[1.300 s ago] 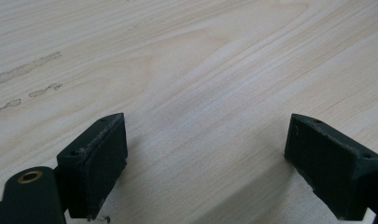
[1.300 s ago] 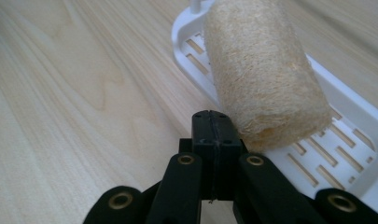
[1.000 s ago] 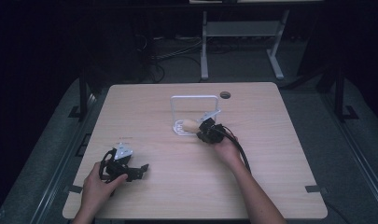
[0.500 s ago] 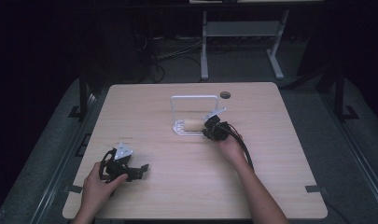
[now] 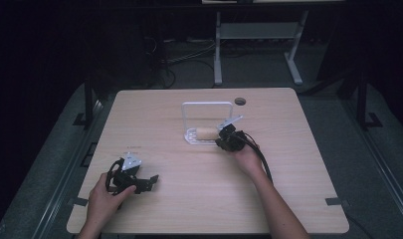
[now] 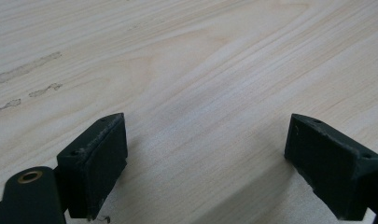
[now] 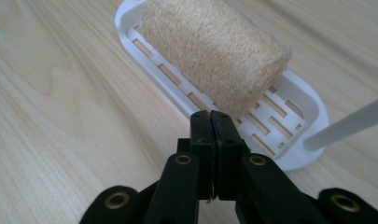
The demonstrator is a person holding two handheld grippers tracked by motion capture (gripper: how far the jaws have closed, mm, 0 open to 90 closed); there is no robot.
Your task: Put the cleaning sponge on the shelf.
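Observation:
A tan loofah roll (image 7: 214, 51) lies on a white slotted tray (image 7: 289, 140) with a white wire frame (image 5: 207, 105) rising behind it, near the middle of the table. The roll (image 5: 206, 133) sits in the tray (image 5: 191, 135) in the high view too. My right gripper (image 7: 210, 116) is shut with its jaws pressed together, tips just at the tray's near rim beside the roll, holding nothing. It shows at the tray's right end (image 5: 224, 137) from above. My left gripper (image 6: 205, 154) rests open over bare wood at the front left (image 5: 147, 181).
The light wooden table (image 5: 288, 189) has a round cable hole (image 5: 240, 101) at its back edge. A black cable trails from my right gripper along the forearm. Dark floor, cables and a white stand's legs lie beyond the far edge.
My right gripper has slid slightly right and back from over the roll toward the tray's right end. The left gripper has stayed put.

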